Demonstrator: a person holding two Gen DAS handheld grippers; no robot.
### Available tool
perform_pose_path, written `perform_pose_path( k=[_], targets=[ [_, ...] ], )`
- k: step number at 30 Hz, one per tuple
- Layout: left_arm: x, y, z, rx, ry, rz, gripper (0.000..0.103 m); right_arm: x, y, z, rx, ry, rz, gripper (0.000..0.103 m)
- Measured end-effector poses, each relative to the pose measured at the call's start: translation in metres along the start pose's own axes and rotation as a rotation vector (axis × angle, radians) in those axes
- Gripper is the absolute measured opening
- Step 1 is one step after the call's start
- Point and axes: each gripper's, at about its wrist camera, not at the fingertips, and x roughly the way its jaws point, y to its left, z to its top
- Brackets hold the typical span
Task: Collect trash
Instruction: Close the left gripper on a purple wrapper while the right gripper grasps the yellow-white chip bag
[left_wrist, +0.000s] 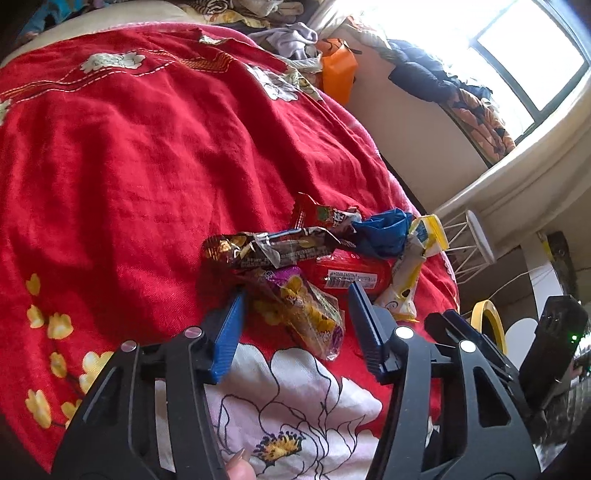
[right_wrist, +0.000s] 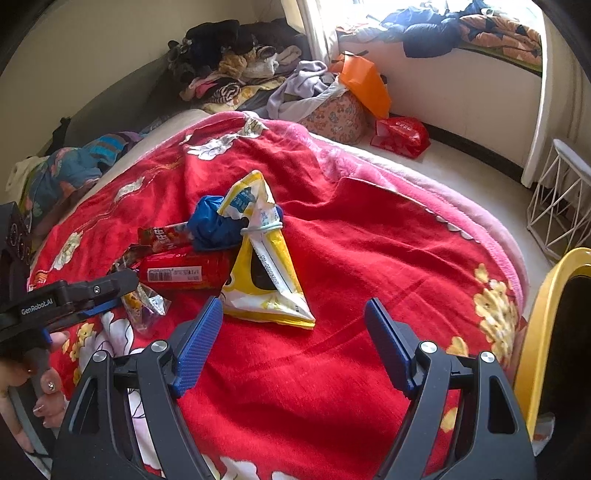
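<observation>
Left wrist view: left gripper (left_wrist: 295, 314) jaws part-open, straddling a purple-yellow wrapper (left_wrist: 306, 314) without pressing it. Wrapper pile lies on red floral blanket (left_wrist: 129, 166) over the bed. Right gripper (right_wrist: 291, 343) jaws wide, empty, just short of yellow bag (right_wrist: 262, 284).

Crumpled wrappers lying heaped on red bed blanket (left_wrist: 110, 155): purple-yellow wrapper (left_wrist: 306, 314) lying nearest, brown wrapper (left_wrist: 266, 247) lying across behind it, red packet (left_wrist: 351, 275) showing barcode, blue bag (left_wrist: 384, 230) sitting scrunched, yellow-white pouch (right_wrist: 258, 273) standing tented, band-tied.
</observation>
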Motion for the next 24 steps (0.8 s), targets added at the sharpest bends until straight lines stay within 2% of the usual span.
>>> perform_pose_path(
  k=[4,16,17,18,22,24],
  targets=[
    [0.001,0.006,0.004,-0.026,0.003,-0.008,0.045,0.012,0.001,0.003,0.006,0.021,0.015,0.076],
    [-0.003,0.02,0.003,-0.072,0.025,-0.051,0.021,0.038,0.007,0.009,0.044,0.065,0.045,0.076],
    [-0.004,0.02,0.002,-0.068,0.027,-0.055,0.02,0.039,0.007,0.009,0.044,0.068,0.041,0.075],
    [-0.005,0.018,0.0,-0.062,0.03,-0.061,0.019,0.04,0.007,0.008,0.045,0.073,0.037,0.067],
    [-0.01,0.013,-0.002,-0.037,0.042,-0.078,0.019,0.038,0.006,0.005,0.056,0.076,0.035,0.06],
    [-0.012,0.008,-0.005,-0.022,0.048,-0.086,0.019,0.034,0.005,0.002,0.055,0.076,0.027,0.053]
  ],
)
